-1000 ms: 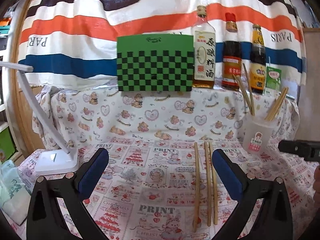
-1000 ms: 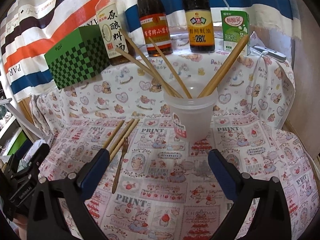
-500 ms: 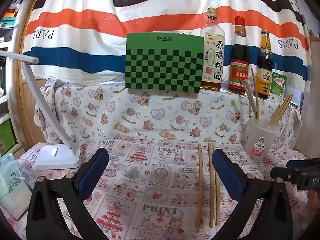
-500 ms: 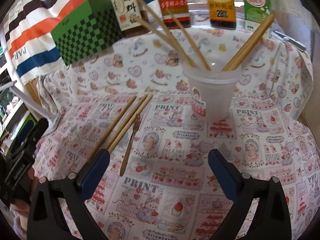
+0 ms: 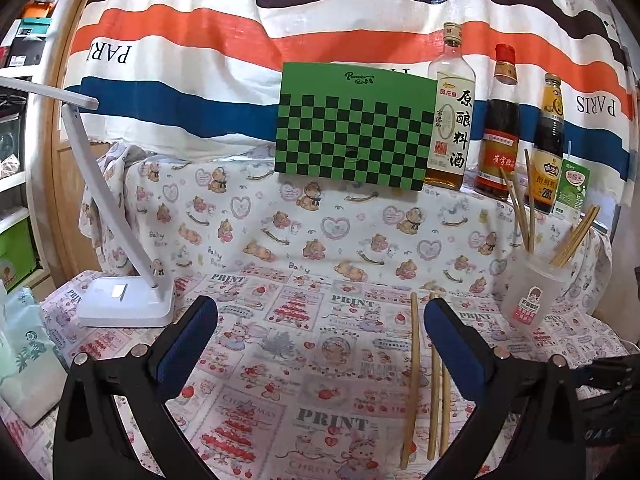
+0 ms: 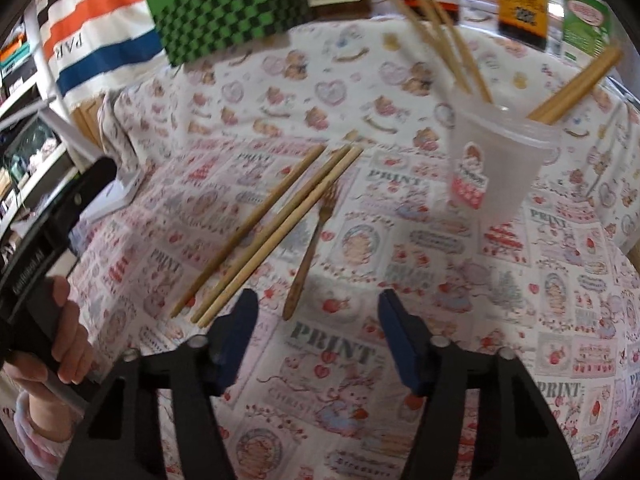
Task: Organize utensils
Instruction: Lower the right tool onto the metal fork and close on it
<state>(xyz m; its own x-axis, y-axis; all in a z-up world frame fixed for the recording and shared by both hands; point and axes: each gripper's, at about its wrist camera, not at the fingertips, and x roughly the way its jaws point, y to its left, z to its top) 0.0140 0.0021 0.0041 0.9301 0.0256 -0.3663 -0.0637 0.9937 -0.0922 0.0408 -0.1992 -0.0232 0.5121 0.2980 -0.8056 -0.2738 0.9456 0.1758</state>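
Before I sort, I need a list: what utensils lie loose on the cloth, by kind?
Chopsticks: 3
Fork: 1
Total: 4
More chopsticks already stand in the cup.

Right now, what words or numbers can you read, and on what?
"PARIS", mirrored: striped cloth
"HERMES", mirrored: same cloth, top
"原酿料酒": clear bottle
"28%": dark bottle
"PRINT": tablecloth
"Baby Bear": bear cloth
Green box logo, red-capped bottle, carton, cup sticker: too small.
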